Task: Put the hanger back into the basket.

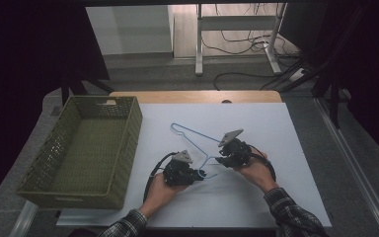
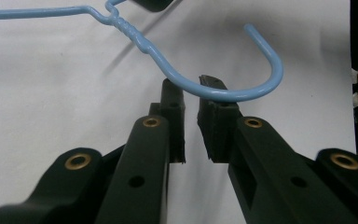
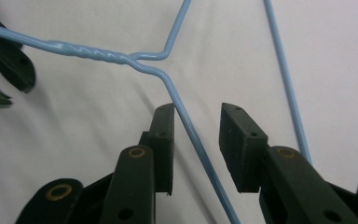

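A blue wire hanger (image 1: pixel 192 132) lies on the white table sheet, its hook toward me. My left gripper (image 1: pixel 202 174) is at the hook. In the left gripper view the hook (image 2: pixel 261 91) runs across the tips of the two jaws, and the left gripper (image 2: pixel 192 93) keeps a narrow gap with nothing pinched in it. My right gripper (image 1: pixel 220 160) is at the hanger's neck. In the right gripper view it (image 3: pixel 197 109) stands open around one slanting wire arm (image 3: pixel 186 116), which runs close beside the left finger (image 3: pixel 164 130). The twisted neck (image 3: pixel 98 55) lies just beyond.
An olive woven basket (image 1: pixel 131 133) with nothing in it stands at the table's left. The white sheet (image 1: pixel 266 128) has free room to the right and behind the hanger. Beyond the table's wooden far edge (image 1: pixel 197 96) are a desk frame and cables on the floor.
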Available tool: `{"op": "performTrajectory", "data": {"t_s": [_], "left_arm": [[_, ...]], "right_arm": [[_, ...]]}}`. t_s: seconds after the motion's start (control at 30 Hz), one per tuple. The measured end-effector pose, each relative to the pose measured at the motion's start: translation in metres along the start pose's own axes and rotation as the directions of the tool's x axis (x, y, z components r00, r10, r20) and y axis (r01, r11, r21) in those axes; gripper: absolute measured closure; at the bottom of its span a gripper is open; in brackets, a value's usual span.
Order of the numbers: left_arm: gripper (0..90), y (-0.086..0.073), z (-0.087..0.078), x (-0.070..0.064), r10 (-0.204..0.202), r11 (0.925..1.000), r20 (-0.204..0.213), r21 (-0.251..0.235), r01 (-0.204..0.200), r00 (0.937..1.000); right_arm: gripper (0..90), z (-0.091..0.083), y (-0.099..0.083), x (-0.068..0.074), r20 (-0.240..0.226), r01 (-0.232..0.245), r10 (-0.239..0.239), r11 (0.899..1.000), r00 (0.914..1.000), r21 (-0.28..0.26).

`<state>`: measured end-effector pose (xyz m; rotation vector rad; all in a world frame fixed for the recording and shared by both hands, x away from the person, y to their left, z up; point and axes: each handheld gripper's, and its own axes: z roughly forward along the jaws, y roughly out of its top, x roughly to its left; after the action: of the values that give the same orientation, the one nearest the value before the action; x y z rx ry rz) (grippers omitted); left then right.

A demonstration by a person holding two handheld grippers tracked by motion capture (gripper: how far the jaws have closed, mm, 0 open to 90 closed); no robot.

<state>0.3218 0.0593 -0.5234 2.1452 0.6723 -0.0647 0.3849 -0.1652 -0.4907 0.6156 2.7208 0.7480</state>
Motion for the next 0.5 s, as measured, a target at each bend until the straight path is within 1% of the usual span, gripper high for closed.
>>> {"op": "performTrajectory", "data": {"t_s": [0.03,0.17,0.3,0.37,0.43,0.47,0.5], "left_arm": [[79.9,0.0002,-0.0002,-0.0001,0.0,1.0,0.0,-0.002,0.0,1.0],[79.9,0.0009,-0.0006,-0.0011,-0.003,1.0,0.003,-0.009,0.003,1.0],[77.8,0.0016,-0.0009,-0.0023,0.004,1.0,0.005,-0.007,-0.004,1.0],[75.6,0.0021,-0.0014,-0.0033,0.003,0.9999,0.003,-0.01,-0.003,1.0],[73.6,0.0024,-0.0033,-0.0034,0.004,0.9999,-0.003,-0.009,-0.004,1.0],[72.6,0.0023,-0.0046,-0.003,0.004,0.9999,-0.006,-0.011,-0.004,1.0],[71.7,0.0023,-0.0061,-0.0027,-0.001,0.9999,-0.01,-0.014,0.001,0.9999]], "right_arm": [[66.1,0.0019,0.0002,0.0003,-0.001,0.002,-0.002,1.0,1.0,0.003],[68.7,0.0071,0.001,0.0017,0.01,0.034,-0.035,0.999,0.9994,0.014],[76.5,0.0075,0.0013,0.0025,0.011,0.063,-0.063,0.998,0.998,0.016],[78.9,0.0066,0.0013,0.0037,0.025,0.101,-0.101,0.995,0.9946,0.015],[83.7,0.0039,0.0021,0.0055,0.047,0.152,-0.152,0.988,0.9873,0.005],[86.1,0.0014,0.0033,0.0059,0.057,0.163,-0.163,0.987,0.985,-0.002],[85.9,-0.0019,0.0048,0.0051,0.069,0.166,-0.164,0.986,0.9841,-0.022]]}}
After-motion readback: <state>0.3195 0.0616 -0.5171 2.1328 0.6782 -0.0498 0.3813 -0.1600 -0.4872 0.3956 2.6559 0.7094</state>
